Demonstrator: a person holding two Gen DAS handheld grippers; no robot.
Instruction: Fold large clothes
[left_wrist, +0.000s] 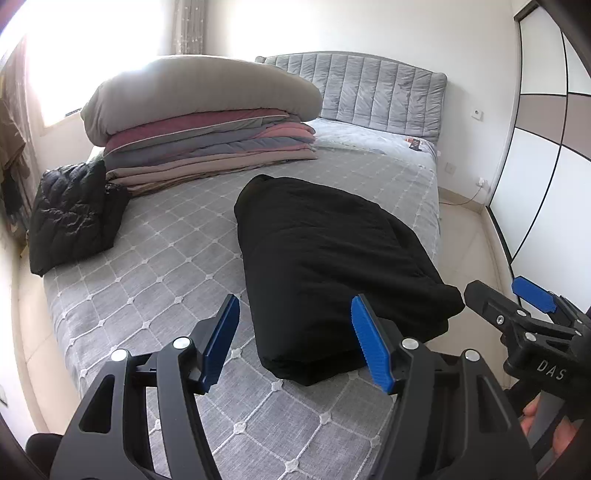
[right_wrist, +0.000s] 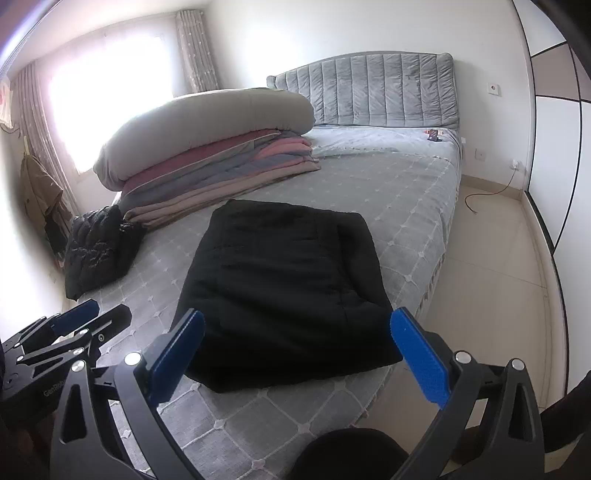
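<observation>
Both grippers hover at the bed's (left_wrist: 155, 258) near edge, left gripper (left_wrist: 295, 339) and right gripper (right_wrist: 295, 358) with jaws wide and empty. Just beyond lies the black garment (right_wrist: 280, 288), folded into a thick rectangle, apparently released to settle flat.

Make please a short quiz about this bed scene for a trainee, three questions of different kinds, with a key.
1. True or false: the left gripper is shut on the black garment.
2. What lies on top of the blanket stack? A) a grey duvet B) a suitcase C) a lamp
3. Fill in: the puffy black jacket lies at the bed's ____ edge in the left wrist view.

Key: 1 false, both grippers, the right gripper too, are open and hold nothing; 2 A, the grey duvet; 3 left.
</observation>
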